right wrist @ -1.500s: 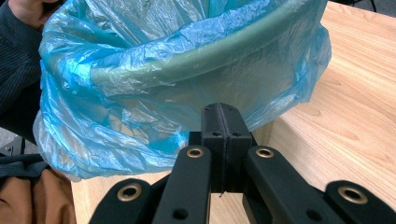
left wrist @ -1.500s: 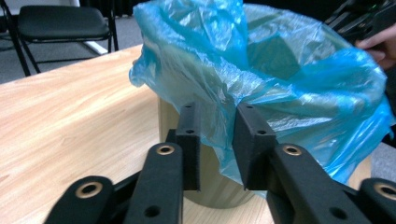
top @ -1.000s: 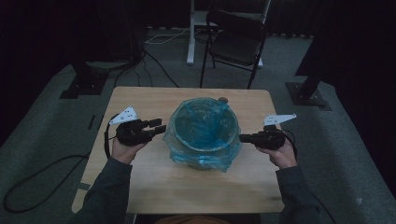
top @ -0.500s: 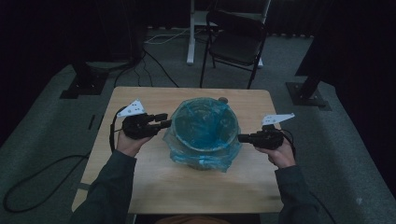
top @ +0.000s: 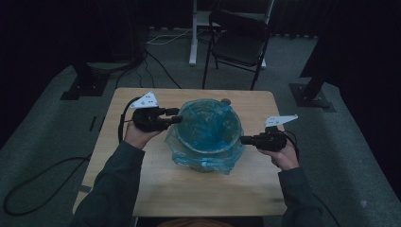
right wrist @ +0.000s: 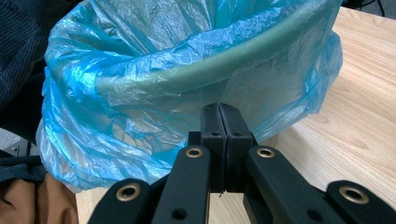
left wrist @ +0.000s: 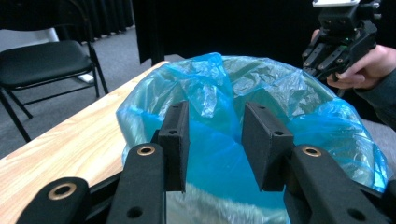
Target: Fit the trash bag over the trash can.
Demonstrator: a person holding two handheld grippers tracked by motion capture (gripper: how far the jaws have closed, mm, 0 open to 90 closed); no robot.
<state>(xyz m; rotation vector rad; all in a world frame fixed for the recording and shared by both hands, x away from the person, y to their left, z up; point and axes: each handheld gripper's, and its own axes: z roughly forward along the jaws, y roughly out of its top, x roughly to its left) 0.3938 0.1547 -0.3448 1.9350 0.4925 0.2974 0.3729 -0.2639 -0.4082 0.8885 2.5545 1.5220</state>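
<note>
While the person sits at the near edge of the wooden surface, a round bin lined with a blue plastic bag stands upright near the middle of it, mouth facing up, the bag's loose edge folded over the rim and draped down the outside. Bare wood lies open all round the bin, widest on the side nearest the person; beyond the bin's far side a small dark object rests on the wood, too small to identify.

At the bin's left rim the left gripper is level, its fingers spread partway, with the bunched bag edge showing between and beyond them; I cannot tell whether they touch the plastic. At the bin's right side the right gripper points toward the wall, its fingers pressed together; whether a fold of bag is caught between them I cannot tell.

No writing is legible on bin or bag. Behind the bin, past the far edge, stands a black folding chair.
</note>
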